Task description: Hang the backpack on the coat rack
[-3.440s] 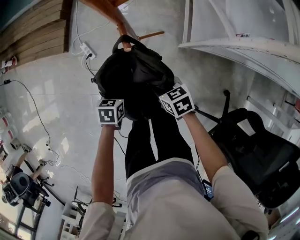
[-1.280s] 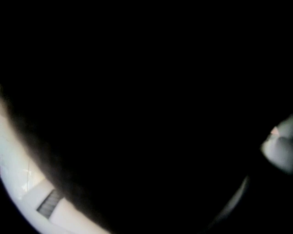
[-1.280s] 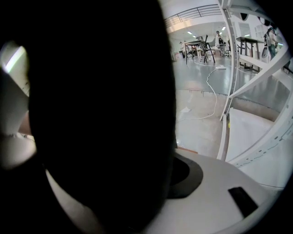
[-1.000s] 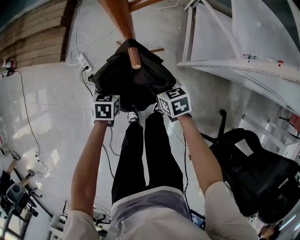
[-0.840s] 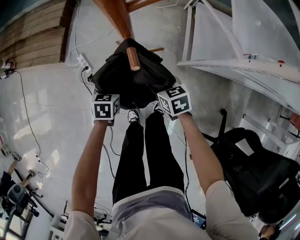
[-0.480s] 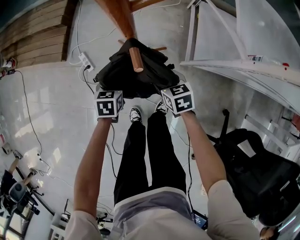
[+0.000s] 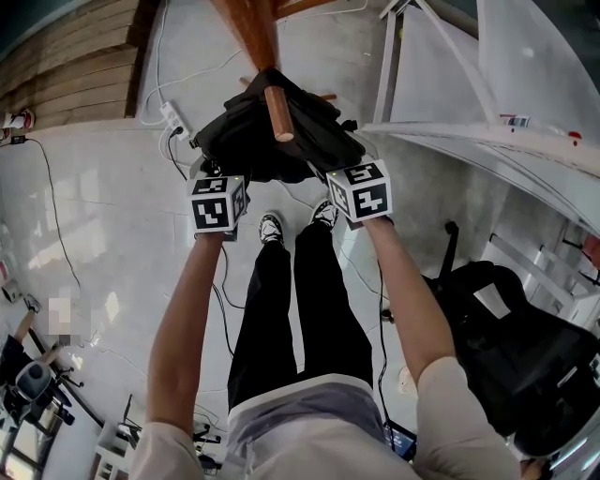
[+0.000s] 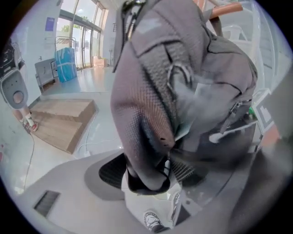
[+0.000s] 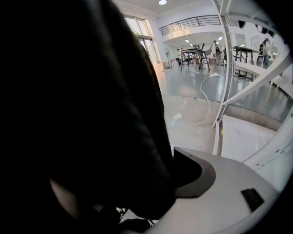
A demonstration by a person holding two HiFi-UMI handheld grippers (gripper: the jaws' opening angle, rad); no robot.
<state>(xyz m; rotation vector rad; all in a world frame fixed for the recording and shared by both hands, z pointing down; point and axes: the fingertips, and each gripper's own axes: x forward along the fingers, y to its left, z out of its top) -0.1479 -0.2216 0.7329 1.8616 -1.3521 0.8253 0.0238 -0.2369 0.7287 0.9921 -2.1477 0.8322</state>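
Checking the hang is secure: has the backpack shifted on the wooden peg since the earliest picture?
Yes. The backpack has slid from the tip further along the peg, toward the pole.

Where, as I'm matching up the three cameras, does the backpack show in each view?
Head view: the backpack is at top centre, draped over the wooden peg.
Left gripper view: the backpack fills the centre and right.
Right gripper view: the backpack is a dark mass over the left half.
Shared landmark: the wooden peg, also at top right in the left gripper view; it is not in the right gripper view.
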